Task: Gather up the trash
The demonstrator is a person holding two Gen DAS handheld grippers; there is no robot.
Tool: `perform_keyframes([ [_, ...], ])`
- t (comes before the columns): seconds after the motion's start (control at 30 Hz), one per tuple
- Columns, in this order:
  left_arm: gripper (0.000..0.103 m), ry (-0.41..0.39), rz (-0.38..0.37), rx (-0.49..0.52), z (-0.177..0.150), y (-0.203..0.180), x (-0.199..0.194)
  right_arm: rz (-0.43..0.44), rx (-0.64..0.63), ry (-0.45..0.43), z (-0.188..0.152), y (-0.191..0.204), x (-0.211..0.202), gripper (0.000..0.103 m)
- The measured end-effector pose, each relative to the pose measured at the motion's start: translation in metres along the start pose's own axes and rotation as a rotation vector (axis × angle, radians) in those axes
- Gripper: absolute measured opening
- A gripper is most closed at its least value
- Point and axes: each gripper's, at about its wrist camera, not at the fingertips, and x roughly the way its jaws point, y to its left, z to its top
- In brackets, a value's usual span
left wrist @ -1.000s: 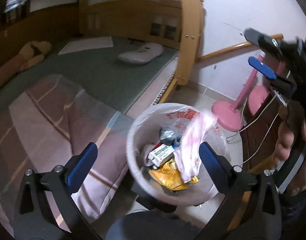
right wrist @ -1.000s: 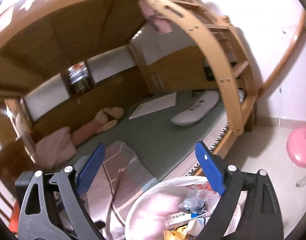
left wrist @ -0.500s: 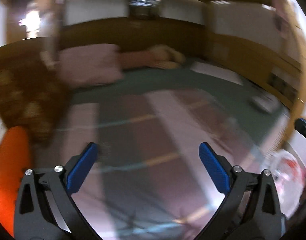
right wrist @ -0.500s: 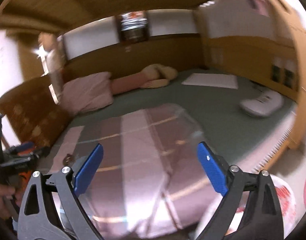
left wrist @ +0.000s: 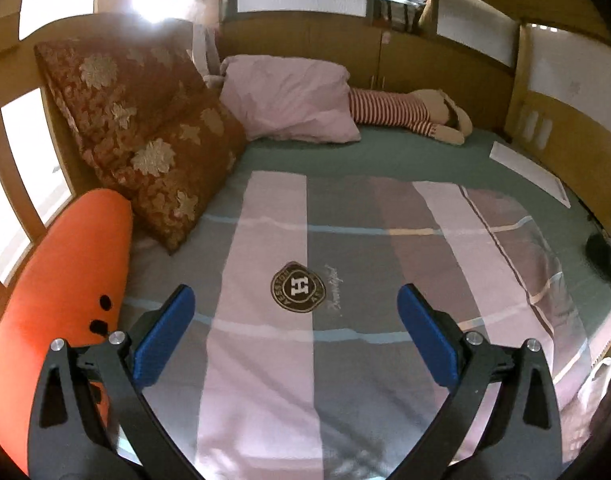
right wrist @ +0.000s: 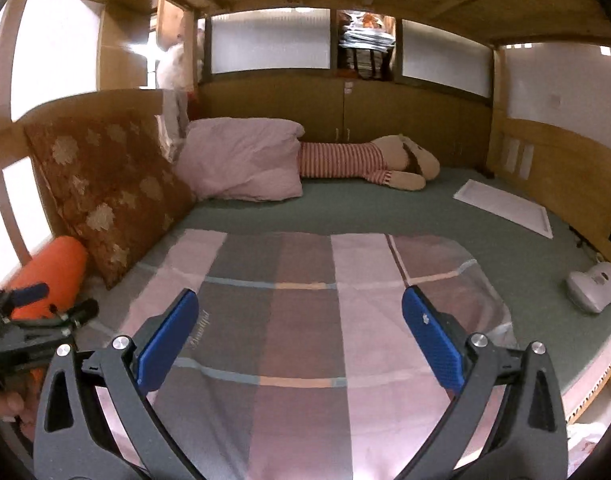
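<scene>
Left wrist view, left to right: an orange bolster occupies the lower left of the frame, with two black dots near its lower edge; a brown floral cushion leans above it at centre left, its lower corner touching the striped blanket; a pink pillow lies at upper centre, just beside the cushion; a plush toy in a red-striped shirt lies face down to the right of the pillow, against the wooden back wall; a white flat sheet rests on the green mattress at centre right. The left gripper sits at the bottom of the frame, released, its blue pads spread wide over the blanket's round "H" emblem, with nothing between them. A white edge at the lower right corner may be the trash bag; this cannot be confirmed.

Right wrist view, left to right: the left gripper appears at the lower left edge, in front of the orange bolster; its jaw state cannot be read from this angle; the floral cushion stands at centre left; the pink pillow and the plush toy lie at centre; the white sheet lies at centre right; a white handheld device rests on the mattress at the right edge. The right gripper is released, pads wide apart above the blanket, holding nothing. No loose trash item is identifiable on the bed; a pale plastic fragment at the lower right corner is too cropped to identify.
</scene>
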Motion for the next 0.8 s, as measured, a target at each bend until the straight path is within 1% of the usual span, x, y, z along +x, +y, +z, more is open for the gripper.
perform_keyframes([
  [0.07, 0.100, 0.001, -0.013, 0.003, -0.001, -0.004, 0.003, 0.012, 0.014, 0.051, -0.005, -0.004, 0.011, 0.099],
  [0.1, 0.100, -0.005, -0.017, 0.009, -0.002, -0.009, 0.002, 0.020, 0.031, 0.063, -0.006, -0.009, 0.014, 0.099],
  [0.23, 0.100, -0.016, -0.040, 0.034, -0.005, -0.026, -0.002, -0.005, 0.055, 0.043, -0.007, -0.020, 0.014, 0.099],
  [0.4, 0.100, -0.014, -0.050, 0.053, -0.007, -0.038, -0.002, 0.004, 0.067, 0.071, -0.012, -0.022, 0.024, 0.099],
  [0.63, 0.100, -0.008, -0.062, 0.068, -0.009, -0.042, -0.002, 0.017, 0.079, 0.068, -0.011, -0.022, 0.026, 0.099],
  [0.73, 0.100, -0.017, -0.053, 0.066, -0.008, -0.042, -0.005, 0.019, 0.081, 0.069, -0.012, -0.021, 0.026, 0.099],
  [0.8, 0.100, -0.021, -0.066, 0.062, -0.007, -0.042, -0.007, 0.016, 0.078, 0.068, -0.011, -0.021, 0.026, 0.099],
])
